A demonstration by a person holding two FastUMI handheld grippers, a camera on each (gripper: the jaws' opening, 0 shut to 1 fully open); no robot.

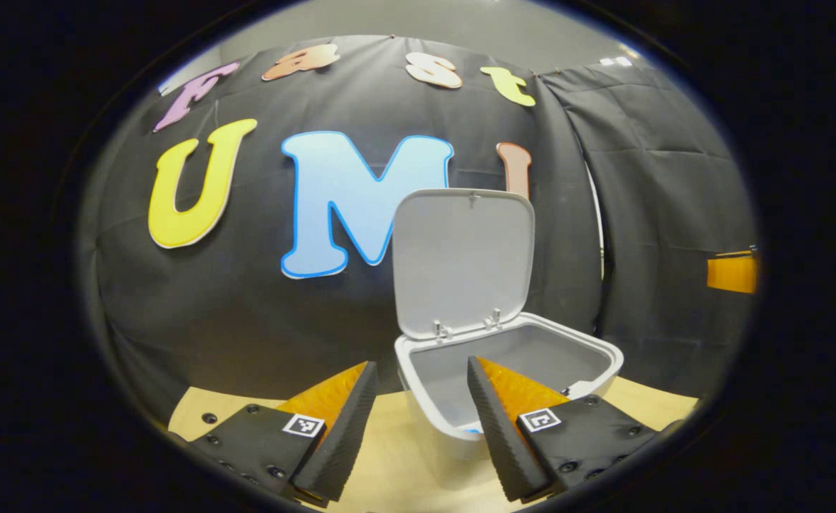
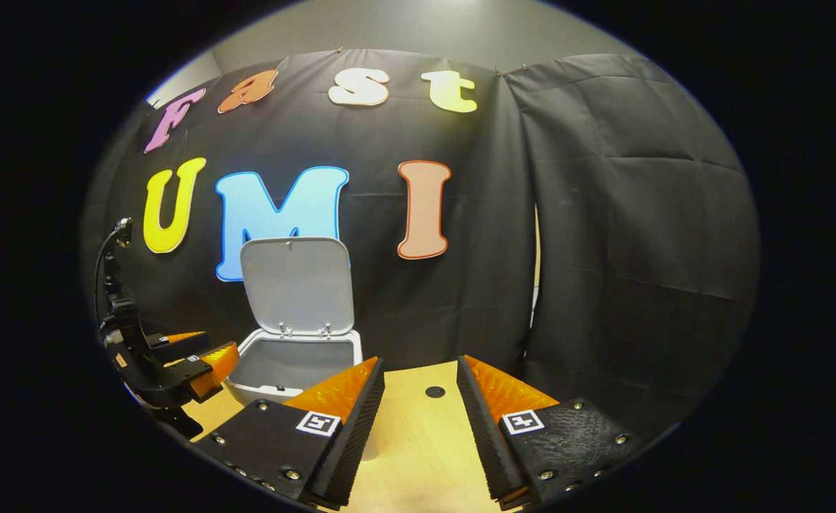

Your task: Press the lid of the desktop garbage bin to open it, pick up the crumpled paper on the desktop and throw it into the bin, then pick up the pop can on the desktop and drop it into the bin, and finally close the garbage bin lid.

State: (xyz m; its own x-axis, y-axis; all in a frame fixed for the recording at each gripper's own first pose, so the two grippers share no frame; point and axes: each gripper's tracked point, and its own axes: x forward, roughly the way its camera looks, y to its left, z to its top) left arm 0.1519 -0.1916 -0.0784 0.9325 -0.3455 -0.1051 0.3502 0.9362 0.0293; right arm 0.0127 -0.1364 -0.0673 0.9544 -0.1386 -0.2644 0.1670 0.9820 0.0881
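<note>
Bin: on tabletop, near booth wall; just ahead of L tongs.
Lid: up, upright on rear hinge; bin mouth exposed.
Inside bin: small blue bit low at front wall, can't ID; rest of floor hidden.
L tongs: released, nothing between fingers; aimed at bin's front rim.
R tongs: released, empty; over bare tabletop, bin off to their left.
Paper/can: not locatable on tabletop seen here; likely already dropped, unconfirmed.
Step (judged): last one, closing lid.
Next: reach tongs above lid's top edge, push it fwd & down till it latches.
</note>
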